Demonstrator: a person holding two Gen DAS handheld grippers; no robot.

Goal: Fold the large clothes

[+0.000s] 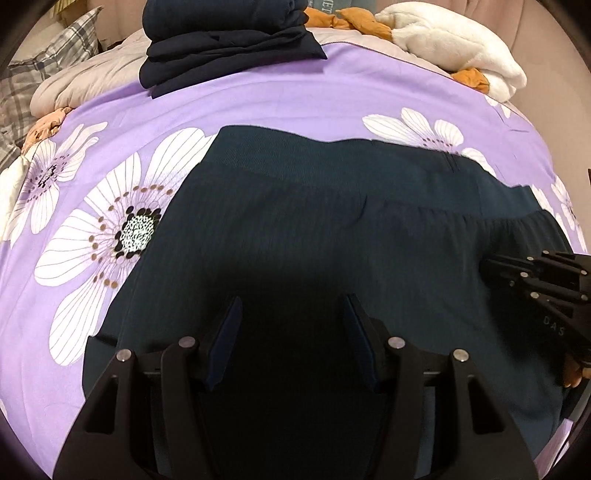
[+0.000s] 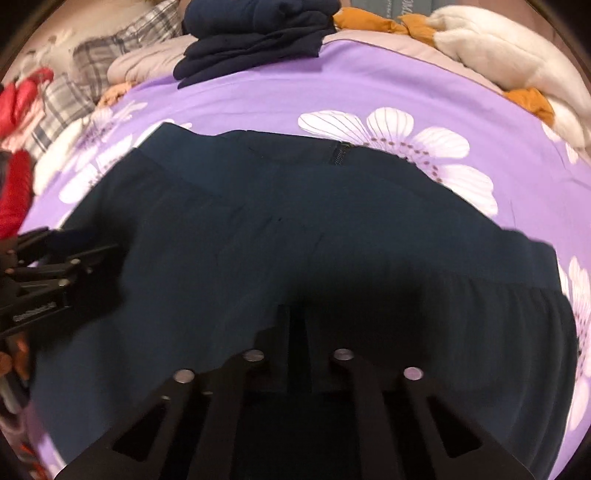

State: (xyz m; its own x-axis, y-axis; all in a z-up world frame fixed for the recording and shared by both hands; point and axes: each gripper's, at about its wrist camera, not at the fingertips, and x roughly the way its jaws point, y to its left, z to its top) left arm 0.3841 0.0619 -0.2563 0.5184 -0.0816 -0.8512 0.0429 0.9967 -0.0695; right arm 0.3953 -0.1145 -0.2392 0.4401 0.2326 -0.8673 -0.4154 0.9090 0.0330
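We note a purple bedsheet with large white flower prints (image 1: 258, 103) covering the bed. At its far edge: a grey-and-white plaid pillow (image 1: 33, 70), a fluffy white plush blanket (image 1: 454, 40) lying over crumpled mustard-orange fabric (image 1: 365, 22). Bright red fabric (image 2: 18, 177) shows at the left.

The left gripper (image 1: 291, 306) is matte black, its two fingers built of angular linkage arms with triangular cut-outs. Round silver pins sit at the joints just behind the fingers. Flat dark navy pads (image 1: 229, 332) line the inner faces. The right gripper (image 2: 295, 314) has the same black linkage and silver pins; pale letters reading "DAS" mark its body behind the fingers.
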